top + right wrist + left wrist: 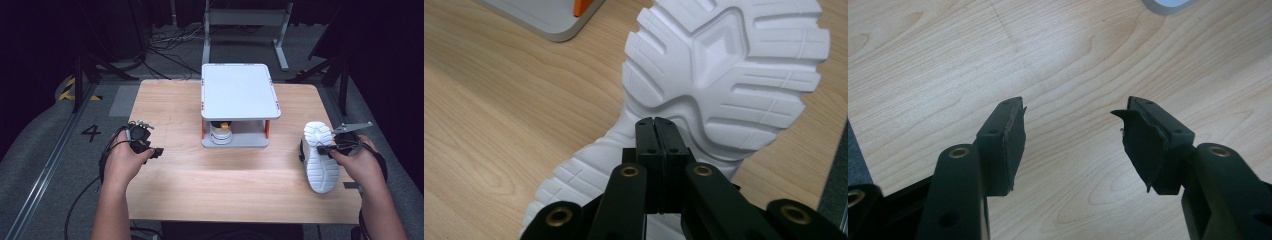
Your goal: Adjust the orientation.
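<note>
**White sneaker sole-up by the table's right edge**

Both of my forearms come in over the table's [210, 185] near edge. My right gripper [657, 122] has its jaws pressed flat together with nothing between them, their tips resting against the waist of the white sneaker's [724, 70] ribbed sole. That sneaker lies sole-up near the right edge, its length running from near to far. My left gripper [1070, 130] hovers over bare wood near the left edge, jaws spread wide and holding nothing, well apart from the sneaker. At the far middle stands a grey two-tier shelf [239, 90], with a small white and yellow thing [221, 131] on its lower level.
</note>
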Tool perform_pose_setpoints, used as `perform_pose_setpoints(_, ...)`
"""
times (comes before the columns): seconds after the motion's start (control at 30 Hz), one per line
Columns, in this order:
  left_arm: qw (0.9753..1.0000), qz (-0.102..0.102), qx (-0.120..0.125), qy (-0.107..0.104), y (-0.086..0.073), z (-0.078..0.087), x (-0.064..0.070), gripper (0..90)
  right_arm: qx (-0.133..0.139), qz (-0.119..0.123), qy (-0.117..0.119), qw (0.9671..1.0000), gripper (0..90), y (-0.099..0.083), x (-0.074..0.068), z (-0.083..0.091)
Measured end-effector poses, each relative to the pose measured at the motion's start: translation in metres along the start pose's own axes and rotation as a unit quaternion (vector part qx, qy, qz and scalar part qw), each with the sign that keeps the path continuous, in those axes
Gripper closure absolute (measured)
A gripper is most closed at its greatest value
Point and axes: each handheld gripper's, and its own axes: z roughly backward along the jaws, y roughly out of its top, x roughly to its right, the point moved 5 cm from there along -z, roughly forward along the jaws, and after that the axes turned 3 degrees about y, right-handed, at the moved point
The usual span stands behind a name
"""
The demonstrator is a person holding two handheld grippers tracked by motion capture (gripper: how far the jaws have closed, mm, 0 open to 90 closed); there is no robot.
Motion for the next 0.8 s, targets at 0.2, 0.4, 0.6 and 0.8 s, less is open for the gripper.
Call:
perform_pose_setpoints(0.2,1.0,0.002,0.002,0.0,0.001,-0.001,0.001,42.1,0.008,0.042,0.042,0.9982,90.0,0.008,-0.022,-0.015)
perform_pose_setpoints(0.4,1.0,0.004,-0.001,-0.001,0.0,-0.002,0.0,42.0,0.001,0.062,0.055,0.9966,90.0,0.012,-0.038,-0.027)
perform_pose_setpoints(0.6,1.0,0.002,-0.002,-0.002,0.001,-0.003,0.001,41.9,-0.032,0.106,0.041,0.993,90.0,0.016,-0.058,-0.04)
perform_pose_setpoints(0.8,1.0,0.001,-0.004,-0.003,0.001,-0.005,0.001,41.9,-0.039,0.118,0.062,0.9903,90.0,0.015,-0.065,-0.042)
